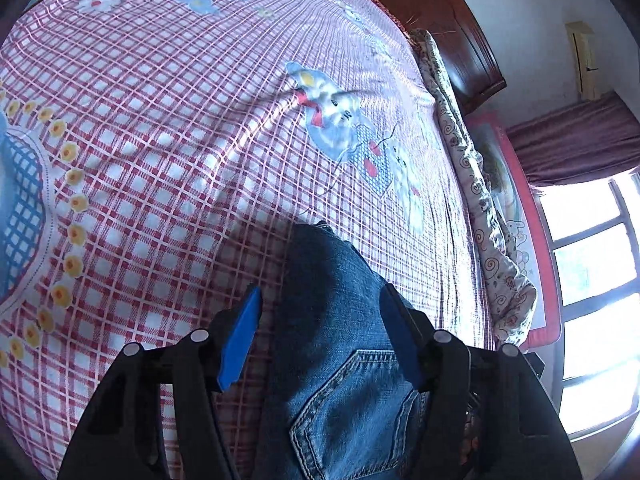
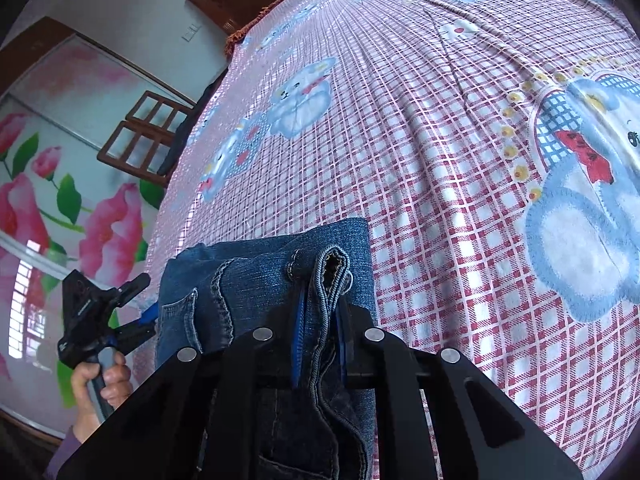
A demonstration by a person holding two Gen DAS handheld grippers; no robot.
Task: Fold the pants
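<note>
Blue denim pants (image 1: pixel 332 272) lie folded on the checked bed sheet (image 1: pixel 160 160), a back pocket facing up near the camera. My left gripper (image 1: pixel 320 336) stands open above them, its blue pads on either side of the denim without pressing on it. In the right wrist view the pants (image 2: pixel 260 264) form a folded stack, and my right gripper (image 2: pixel 320 320) is shut on the waistband edge by the button. The left gripper (image 2: pixel 134 312) also shows there at the stack's left side, held by a hand (image 2: pixel 100 380).
The pink checked sheet with bear prints (image 2: pixel 440 160) covers the bed. A rolled patterned quilt (image 1: pixel 480 200) lies along the bed's right edge below a wooden headboard (image 1: pixel 440 8). A window (image 1: pixel 592 280) is at the right. A flower-print wardrobe (image 2: pixel 60 200) and wooden chair (image 2: pixel 144 136) stand beside the bed.
</note>
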